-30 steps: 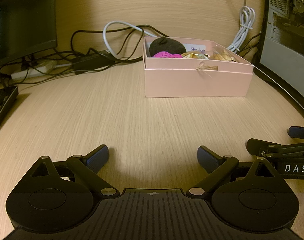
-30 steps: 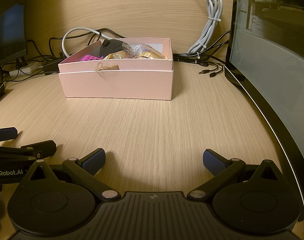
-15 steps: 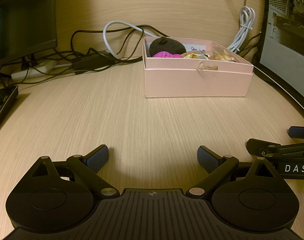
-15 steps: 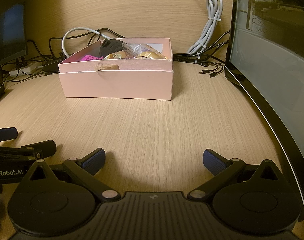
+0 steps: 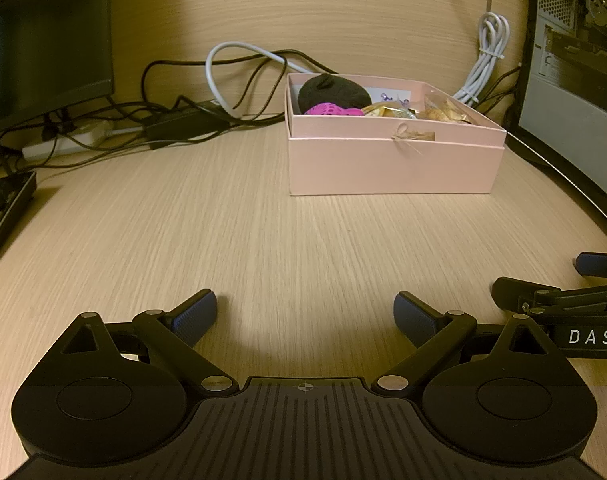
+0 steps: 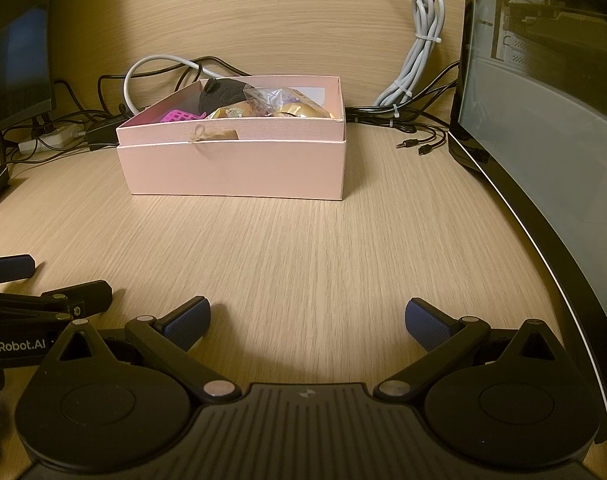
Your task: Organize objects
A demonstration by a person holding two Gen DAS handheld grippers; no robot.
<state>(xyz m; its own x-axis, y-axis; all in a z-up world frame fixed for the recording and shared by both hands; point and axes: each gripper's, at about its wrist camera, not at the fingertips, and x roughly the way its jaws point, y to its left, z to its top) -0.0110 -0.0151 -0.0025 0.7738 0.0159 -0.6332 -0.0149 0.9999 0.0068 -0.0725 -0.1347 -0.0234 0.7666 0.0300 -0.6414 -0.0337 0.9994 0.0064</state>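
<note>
A pink cardboard box [image 5: 395, 164] stands on the wooden desk, also in the right wrist view [image 6: 231, 168]. It holds a black round item [image 5: 333, 92], a magenta mesh item [image 5: 331, 110], and crinkly gold and clear wrappers [image 6: 279, 106]. My left gripper [image 5: 305, 316] is open and empty, low over the desk well in front of the box. My right gripper [image 6: 307, 318] is open and empty, beside the left one. Each gripper shows at the edge of the other's view.
A tangle of black and white cables [image 5: 207, 100] and a power strip [image 5: 63, 144] lie behind the box. A monitor [image 5: 43, 40] and keyboard [image 5: 3, 212] are at left. A computer case [image 6: 543, 120] stands at right, with a bundled grey cable [image 6: 419, 60].
</note>
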